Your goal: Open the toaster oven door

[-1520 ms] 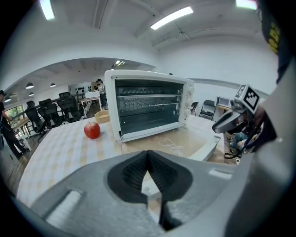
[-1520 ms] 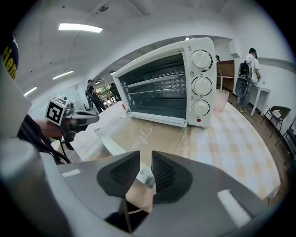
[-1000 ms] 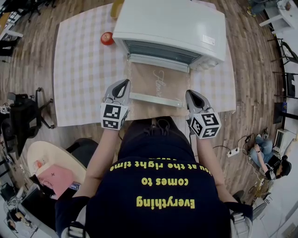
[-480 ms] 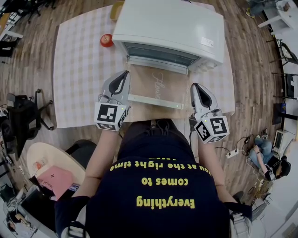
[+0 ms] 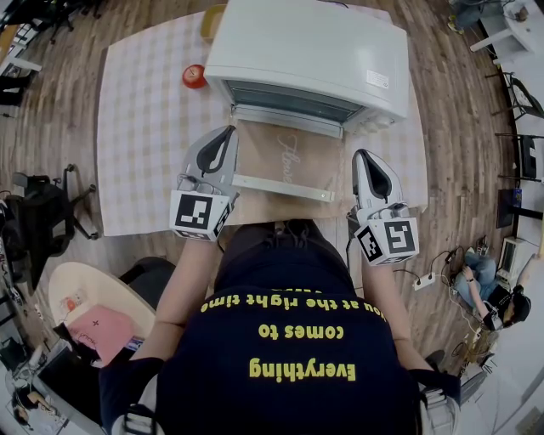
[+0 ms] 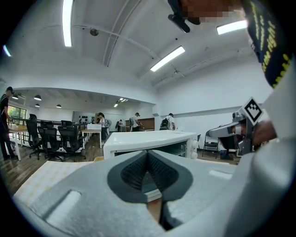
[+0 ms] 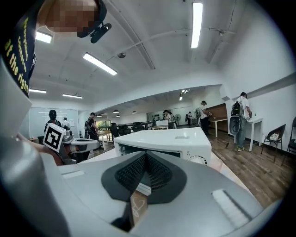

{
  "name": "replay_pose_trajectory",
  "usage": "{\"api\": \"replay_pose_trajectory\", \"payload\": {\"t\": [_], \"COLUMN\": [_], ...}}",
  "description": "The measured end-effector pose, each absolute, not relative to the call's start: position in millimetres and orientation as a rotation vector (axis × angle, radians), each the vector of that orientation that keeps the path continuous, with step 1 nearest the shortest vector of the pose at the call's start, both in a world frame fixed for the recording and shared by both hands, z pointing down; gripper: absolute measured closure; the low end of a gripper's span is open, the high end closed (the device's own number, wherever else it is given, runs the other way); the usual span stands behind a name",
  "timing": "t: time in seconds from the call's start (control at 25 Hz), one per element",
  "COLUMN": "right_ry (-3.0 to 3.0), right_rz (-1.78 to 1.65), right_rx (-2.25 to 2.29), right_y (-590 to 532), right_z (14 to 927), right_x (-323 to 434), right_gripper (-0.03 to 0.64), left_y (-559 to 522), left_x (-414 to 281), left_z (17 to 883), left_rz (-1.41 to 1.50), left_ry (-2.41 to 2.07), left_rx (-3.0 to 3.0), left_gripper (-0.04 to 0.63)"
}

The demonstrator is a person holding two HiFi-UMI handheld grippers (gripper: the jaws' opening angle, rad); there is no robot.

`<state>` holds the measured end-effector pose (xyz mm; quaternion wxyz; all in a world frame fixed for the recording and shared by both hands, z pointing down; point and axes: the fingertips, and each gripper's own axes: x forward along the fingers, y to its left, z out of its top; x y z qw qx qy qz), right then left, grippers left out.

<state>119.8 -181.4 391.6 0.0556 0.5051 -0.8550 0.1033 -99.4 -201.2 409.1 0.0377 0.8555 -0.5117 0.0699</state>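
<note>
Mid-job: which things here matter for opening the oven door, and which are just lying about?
Job: toaster oven; its door, already folded down; left claw and right claw, both shut and empty.
Lying about: red round object; checked cloth; yellow item behind the oven.

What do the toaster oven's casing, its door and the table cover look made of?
Casing: likely painted metal, smooth matte white.
Door: apparently tinted glass, see-through brown with printed script.
Table cover: probably cloth, pale check pattern.

Open-plan office: black desk chairs (image 6: 60, 139), work tables (image 6: 92, 132), ceiling strip lights (image 6: 167, 58), plank floor (image 5: 476, 170).
</note>
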Motion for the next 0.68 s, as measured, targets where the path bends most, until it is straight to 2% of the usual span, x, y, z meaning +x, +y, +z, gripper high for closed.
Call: {"api": "replay_pose_trajectory", "payload": {"t": [0.68], "right_ry": [-2.632], "right_rz": [0.267], "right_rx": [1.527], "right_y": [-178.2], "right_z": [382.1], "right_x": [118.3], "right_gripper": [0.606], "left_y": [-198.3], "left_x": [-103.4], "left_z": [405.3], "left_rz": [0.156], "left_ry": [-1.565], "left_rx": [2.634], "left_gripper": [0.597]}}
